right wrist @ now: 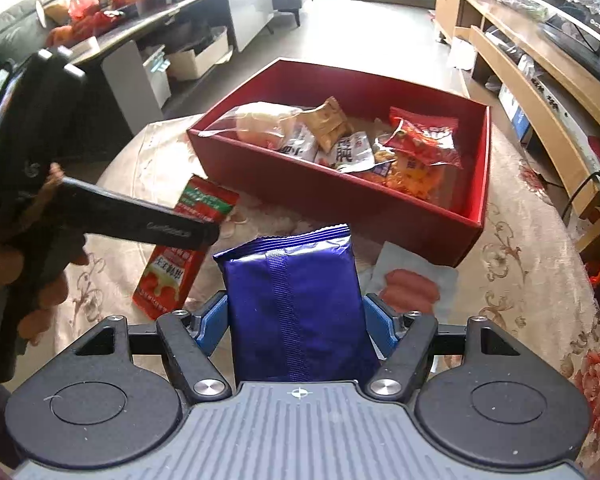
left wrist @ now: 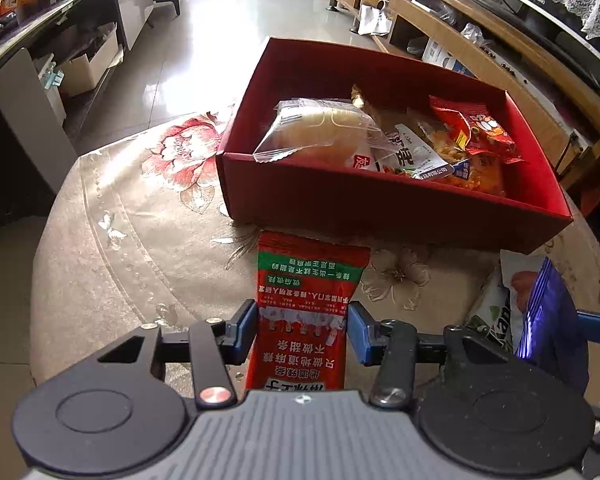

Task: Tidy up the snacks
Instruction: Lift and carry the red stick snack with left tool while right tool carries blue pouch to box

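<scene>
Red packet (left wrist: 304, 312) stood between the blue pads of the left gripper (left wrist: 303, 330), long axis running away from the camera toward the box, far end with the green band pointing at the box's near wall. Print read upside down from the left wrist. Pads touched both long edges; claw closed on the packet. From the right wrist the same packet (right wrist: 180, 252) lay tilted over the tablecloth, lower end near the cloth, upper end under the left gripper's black arm; a hand (right wrist: 40, 240) held that tool at the left edge.

Blue packet (right wrist: 296, 304) sat in the right gripper (right wrist: 296, 320), long axis also pointing away toward the box, crimped top end farthest out. Pads pressed its two sides; claw gripping it. It showed in the left wrist view too, at the right edge.

Sausage pack (right wrist: 412, 284) lay flat on the cloth just right of the blue packet, near the box's corner.

Red box (left wrist: 388, 208) stood on the floral tablecloth (left wrist: 140, 216) beyond both packets. Inside: a clear-wrapped bun (left wrist: 320, 132) at the left end, a red chip bag (left wrist: 476, 128) at the right, other small packs between.
</scene>
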A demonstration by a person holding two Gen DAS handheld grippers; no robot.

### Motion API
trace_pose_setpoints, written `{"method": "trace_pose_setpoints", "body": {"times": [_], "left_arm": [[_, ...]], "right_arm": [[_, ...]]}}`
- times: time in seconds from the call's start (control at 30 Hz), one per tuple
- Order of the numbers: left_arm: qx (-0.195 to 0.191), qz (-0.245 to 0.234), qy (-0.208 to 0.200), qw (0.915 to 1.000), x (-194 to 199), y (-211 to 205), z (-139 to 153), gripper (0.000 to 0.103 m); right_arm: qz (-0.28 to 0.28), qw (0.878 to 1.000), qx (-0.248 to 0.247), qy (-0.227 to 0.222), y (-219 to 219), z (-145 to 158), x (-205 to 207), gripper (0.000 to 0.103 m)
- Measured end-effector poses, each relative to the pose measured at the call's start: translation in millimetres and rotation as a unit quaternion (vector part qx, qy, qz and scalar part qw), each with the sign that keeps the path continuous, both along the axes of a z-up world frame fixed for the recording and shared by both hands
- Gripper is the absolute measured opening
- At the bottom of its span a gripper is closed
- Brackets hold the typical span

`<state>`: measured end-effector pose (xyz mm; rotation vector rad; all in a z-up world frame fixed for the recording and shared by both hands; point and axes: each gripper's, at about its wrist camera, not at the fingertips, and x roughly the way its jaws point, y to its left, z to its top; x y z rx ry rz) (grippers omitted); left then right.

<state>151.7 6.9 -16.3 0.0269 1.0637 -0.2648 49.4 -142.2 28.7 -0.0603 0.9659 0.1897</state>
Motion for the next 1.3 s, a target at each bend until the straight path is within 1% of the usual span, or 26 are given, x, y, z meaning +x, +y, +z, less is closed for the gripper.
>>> {"method": "trace_pose_setpoints", "body": {"times": [0.17,0.67,0.97,1.3], "left_arm": [[-0.008,0.009,-0.003,0.9999,0,2,3,0.044],[-0.045,0.004,-0.046,0.9979,-13,7,42,0.043],[-0.050,-0.004,-0.060,0.9970,-16,-3,54,0.043],[-0.053,-0.009,-0.086,0.9948,-14,-16,73,0.043]], "right_arm": [[-0.002,1.000,0.002,-0.009,0,4,2,0.076],[-0.022,0.999,0.009,-0.033,-11,15,4,0.076],[-0.039,0.998,0.010,-0.048,-19,20,9,0.076],[-0.059,0.996,0.013,-0.065,-26,28,17,0.076]]}}
